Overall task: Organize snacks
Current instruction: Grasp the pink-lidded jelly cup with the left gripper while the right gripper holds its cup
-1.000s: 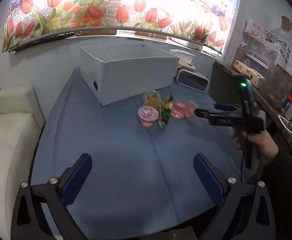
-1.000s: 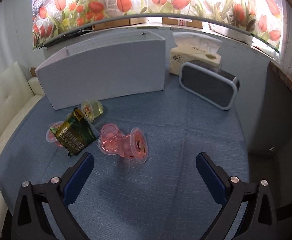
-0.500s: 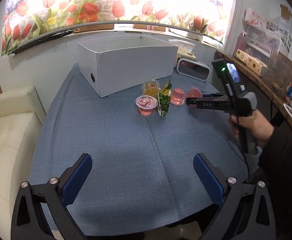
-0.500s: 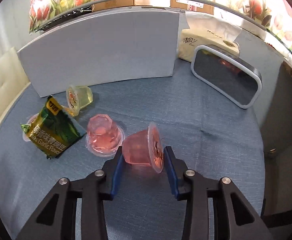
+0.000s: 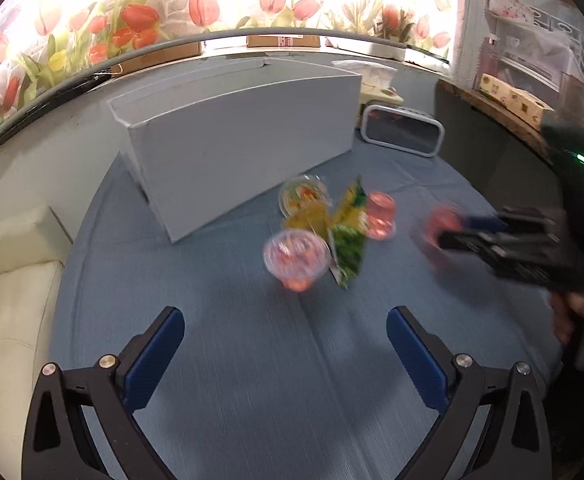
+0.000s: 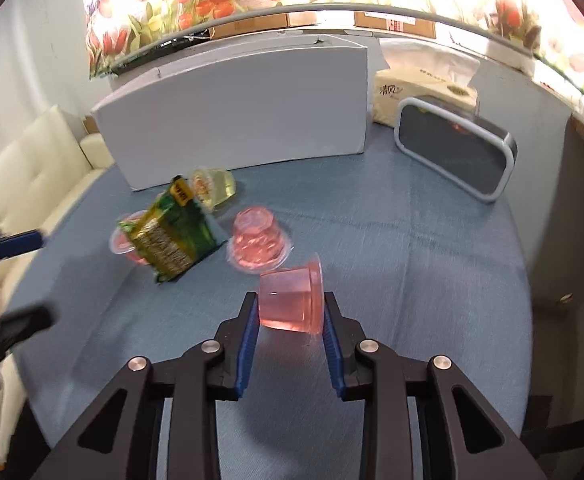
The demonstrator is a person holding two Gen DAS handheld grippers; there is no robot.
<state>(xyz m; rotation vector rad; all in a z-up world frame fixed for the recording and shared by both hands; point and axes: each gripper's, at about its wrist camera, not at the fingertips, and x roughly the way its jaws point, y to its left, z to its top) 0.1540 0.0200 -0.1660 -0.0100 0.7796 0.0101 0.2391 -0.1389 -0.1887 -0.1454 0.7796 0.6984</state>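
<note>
While right gripper [image 6: 290, 316] clamps jelly cup [image 6: 292, 300]; tablecloth [image 6: 431, 280] bare rightward.

Both tools are black plastic frames with triangular cut-outs and round silver screws at the joints. The left gripper [image 5: 284, 344] has two blue pads on its fingers [image 5: 154, 354]. The right gripper [image 6: 290, 326] has ribbed blue pads too; seen from the left wrist, its blurred black body carries a small green light.

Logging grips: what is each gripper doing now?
Left gripper: open, empty.
Right gripper: just closed on a pink jelly cup.
</note>
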